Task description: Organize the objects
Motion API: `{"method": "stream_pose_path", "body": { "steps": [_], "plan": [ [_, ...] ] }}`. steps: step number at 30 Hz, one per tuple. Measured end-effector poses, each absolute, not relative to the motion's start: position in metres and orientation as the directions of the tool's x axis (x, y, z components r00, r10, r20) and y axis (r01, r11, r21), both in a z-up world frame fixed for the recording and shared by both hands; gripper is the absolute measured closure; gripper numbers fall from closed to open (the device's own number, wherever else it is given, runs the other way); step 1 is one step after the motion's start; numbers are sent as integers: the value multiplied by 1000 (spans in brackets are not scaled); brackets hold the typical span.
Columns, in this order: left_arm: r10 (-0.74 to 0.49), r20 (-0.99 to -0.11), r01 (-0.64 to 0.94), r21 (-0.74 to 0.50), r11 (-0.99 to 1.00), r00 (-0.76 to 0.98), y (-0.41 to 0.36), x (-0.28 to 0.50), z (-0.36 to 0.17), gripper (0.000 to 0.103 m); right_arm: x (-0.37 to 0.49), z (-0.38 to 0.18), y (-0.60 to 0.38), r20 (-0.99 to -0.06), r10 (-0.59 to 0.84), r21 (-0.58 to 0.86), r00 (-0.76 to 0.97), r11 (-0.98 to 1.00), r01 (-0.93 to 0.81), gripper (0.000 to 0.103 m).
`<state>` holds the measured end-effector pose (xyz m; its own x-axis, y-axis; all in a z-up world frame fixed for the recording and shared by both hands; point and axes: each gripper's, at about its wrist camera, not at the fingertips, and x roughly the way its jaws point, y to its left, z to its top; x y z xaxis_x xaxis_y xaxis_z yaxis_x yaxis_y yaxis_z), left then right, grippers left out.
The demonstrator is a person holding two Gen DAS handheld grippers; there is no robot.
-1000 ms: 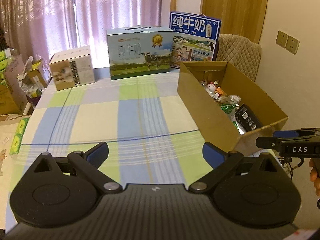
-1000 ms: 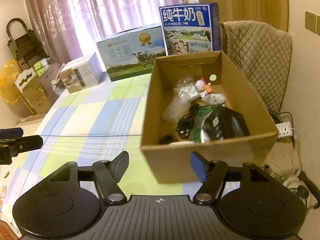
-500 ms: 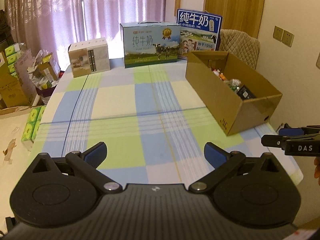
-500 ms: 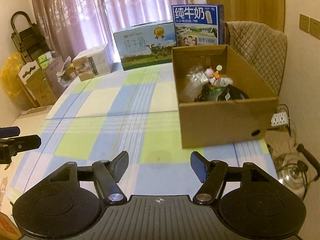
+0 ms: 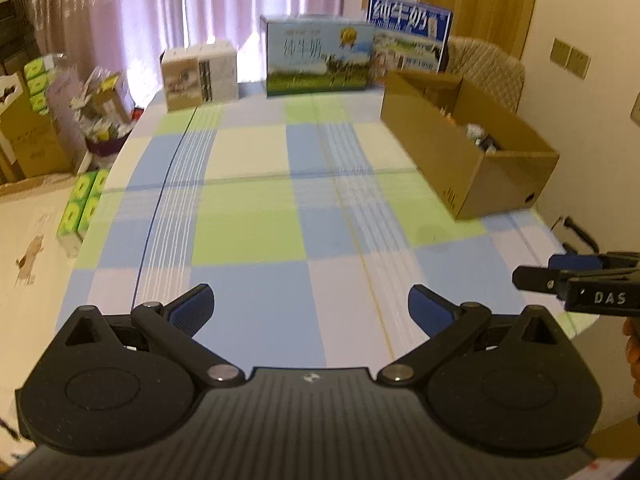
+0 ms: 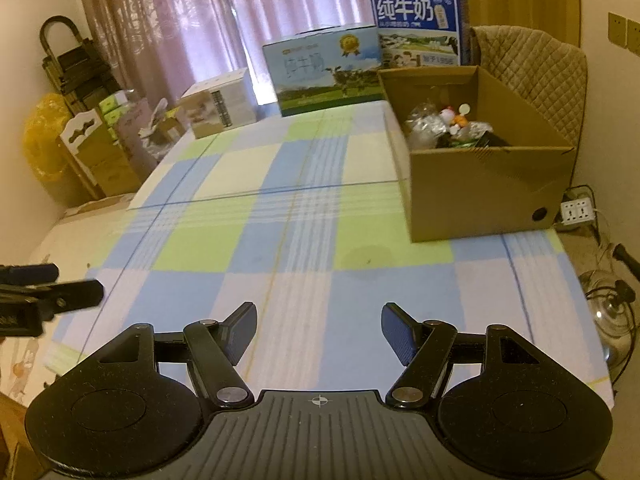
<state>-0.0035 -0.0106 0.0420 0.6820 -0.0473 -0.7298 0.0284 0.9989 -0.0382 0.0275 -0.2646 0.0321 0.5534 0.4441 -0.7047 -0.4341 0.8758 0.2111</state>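
An open brown cardboard box (image 5: 460, 152) (image 6: 484, 184) stands at the right side of the table. It holds several small items (image 6: 448, 128): crinkled clear wrappers, a small toy figure, dark pieces. My left gripper (image 5: 310, 306) hangs open over the near edge of the checked tablecloth (image 5: 260, 208) with nothing between its fingers. To its right, my right gripper (image 6: 318, 330) is also open and empty, well short of the box. Each gripper shows at the edge of the other's view.
Two milk cartons (image 5: 320, 56) (image 5: 410, 32) and a small beige box (image 5: 200, 74) line the table's far edge. A quilted chair (image 6: 532, 68) stands behind the cardboard box. Boxes and bags clutter the floor at the left (image 5: 36, 128); a power strip (image 6: 578, 210) and cables lie at the right.
Both grippers have drawn back from the cardboard box toward the near end of the table, so the box looks smaller and farther. Both stayed open and empty.
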Motion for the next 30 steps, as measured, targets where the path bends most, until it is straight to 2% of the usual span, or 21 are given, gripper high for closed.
{"method": "stream_pose_path", "body": {
  "steps": [8,30],
  "plan": [
    [-23,-767,4,-27,1000,641,-13,-16,32,1,13,28,-259,-716,461,229,524,865,-447,37],
    [-8,-787,-50,-49,998,617,-3,-26,26,1,7,21,-236,-742,471,216,477,841,-496,36]
  ]
}}
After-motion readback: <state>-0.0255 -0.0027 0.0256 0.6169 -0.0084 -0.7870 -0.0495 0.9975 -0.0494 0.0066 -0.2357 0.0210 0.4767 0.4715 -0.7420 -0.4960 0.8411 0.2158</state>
